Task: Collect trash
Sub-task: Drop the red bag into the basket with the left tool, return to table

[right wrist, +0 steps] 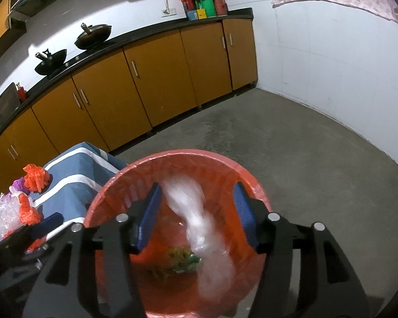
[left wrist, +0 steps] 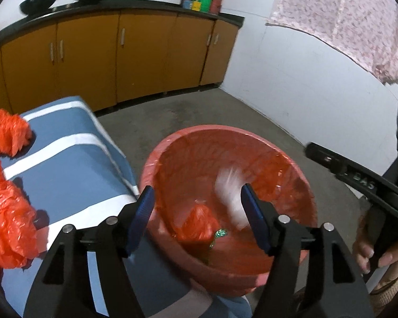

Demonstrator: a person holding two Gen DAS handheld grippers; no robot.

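Both the left gripper (left wrist: 197, 206) and right gripper (right wrist: 197, 204) are held apart, empty, above one red bin's rim (right wrist: 172, 156); bare floor (right wrist: 291, 143) is seen beyond.

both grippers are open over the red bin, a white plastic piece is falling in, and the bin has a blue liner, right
Not quite: the liner is red-orange, not blue. Both wrist views show it; the right wrist view shows it draped inside the red bin. The rest holds: the left gripper and right gripper are open over the bin, and the blurred white plastic piece is dropping in.
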